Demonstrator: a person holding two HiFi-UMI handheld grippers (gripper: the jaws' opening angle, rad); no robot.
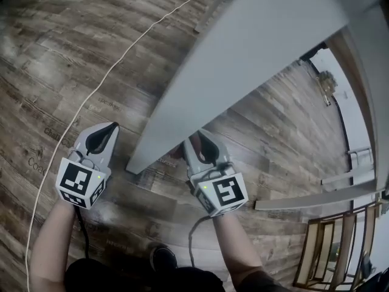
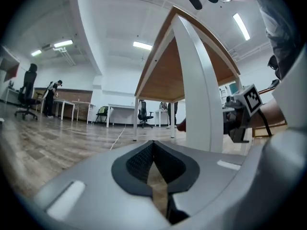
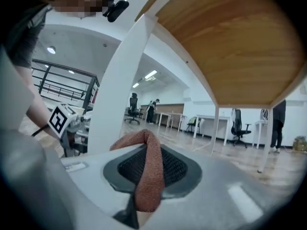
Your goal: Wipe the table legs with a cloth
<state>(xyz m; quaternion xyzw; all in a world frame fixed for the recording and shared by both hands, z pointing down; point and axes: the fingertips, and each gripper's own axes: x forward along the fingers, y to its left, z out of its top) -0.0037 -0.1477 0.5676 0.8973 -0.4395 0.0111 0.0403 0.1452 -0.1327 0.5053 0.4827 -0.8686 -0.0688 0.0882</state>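
Wood-plank floor [image 1: 73, 35] in an open office, white cable [image 1: 91, 96] running across it, white table [image 1: 255, 59] seen from above. Right gripper [image 1: 197, 143] is down low at the table corner, jaws pinching a rust-coloured cloth [image 3: 149, 176]. The cloth loops up over the jaw tips and a fold hangs down between them. White leg [image 3: 115, 95] is just beside this gripper, to its left in the right gripper view; can't tell if cloth is touching it. Left gripper [image 1: 102, 137] is on the other side of the leg, jaws pressed together at the tips, nothing between them. Cloth looks light, soft and floppy, and it will likely bunch and slide in the pinch, so best to grip a thick fold and leave a loose wad out front for wiping. Leg looks stiff, smooth and painted, so little drag expected. Wiping looks about to start or barely begun.
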